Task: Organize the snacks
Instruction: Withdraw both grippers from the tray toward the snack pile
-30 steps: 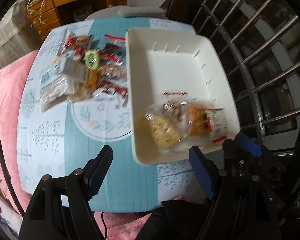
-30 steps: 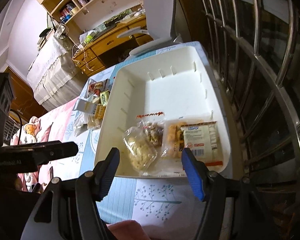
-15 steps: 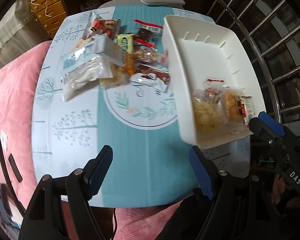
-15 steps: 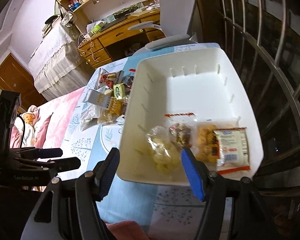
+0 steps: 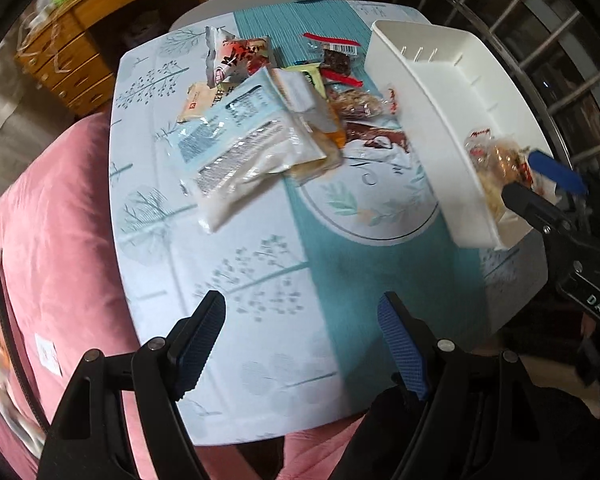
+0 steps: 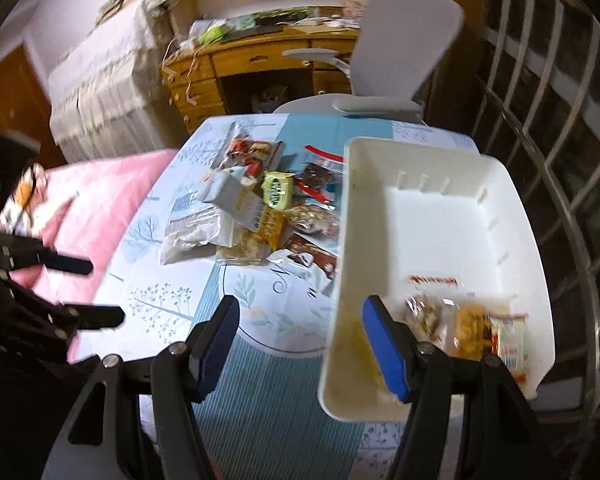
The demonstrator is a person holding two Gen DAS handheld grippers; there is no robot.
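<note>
At far left, a pink bed cover [image 5: 56, 216] shows beside the counter [image 5: 236, 272]; the right wrist view alone adds the wooden desk [image 6: 260, 60] and white chair [image 6: 404, 36] behind it. The left tool [image 5: 302, 338] hangs over bare patterned cloth, its blue-padded jaws spread with nothing between them. Above it lies the snack pile [image 5: 268, 120], led by a large pale packet [image 5: 240, 152] lying over smaller wrappers, so those beneath are half hidden. In the right wrist view a green packet [image 6: 278, 190] is plain to read, while the left wrist view shows only its edge. Further right stands the white bin [image 6: 452, 216], holding a few bagged snacks [image 6: 472, 324] at its near end. The right tool [image 6: 300, 346] is also spread and empty, one finger [image 6: 384, 348] covering part of the bin's near wall and a yellowish bag. Motion blur softens the labels. Curved metal bars [image 6: 560, 160] close the right edge.
</note>
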